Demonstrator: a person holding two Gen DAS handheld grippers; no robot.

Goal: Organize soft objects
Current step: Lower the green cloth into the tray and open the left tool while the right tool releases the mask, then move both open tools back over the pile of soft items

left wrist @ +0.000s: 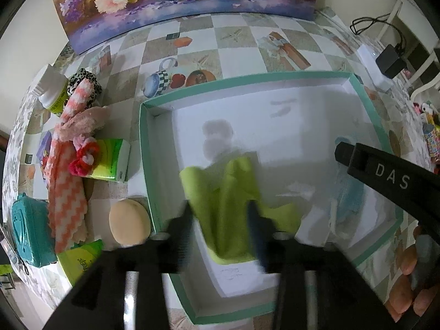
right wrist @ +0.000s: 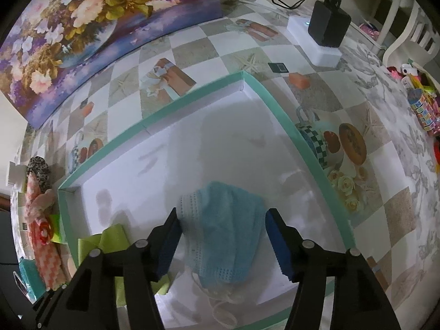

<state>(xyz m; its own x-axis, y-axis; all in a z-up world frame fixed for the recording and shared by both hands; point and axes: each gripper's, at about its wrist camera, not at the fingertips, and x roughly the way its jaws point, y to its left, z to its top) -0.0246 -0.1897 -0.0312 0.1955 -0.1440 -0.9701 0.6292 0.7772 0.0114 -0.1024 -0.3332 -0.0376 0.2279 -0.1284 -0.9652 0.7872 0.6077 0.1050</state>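
Lengthwise, blue face mask [right wrist: 225, 233] runs away between right gripper [right wrist: 222, 244] fingers.

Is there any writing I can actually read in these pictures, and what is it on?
"DAS": white letters on the black right tool.
Green tissue pack at the table's near edge: print too blurred to read.
White bottle with green label: print too small to read.
Nothing else legible.

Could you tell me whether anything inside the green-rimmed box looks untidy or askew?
Yes: the green cloth lies crumpled rather than flat in the box, and the blue face mask sits rumpled with its ear loops trailing loose.
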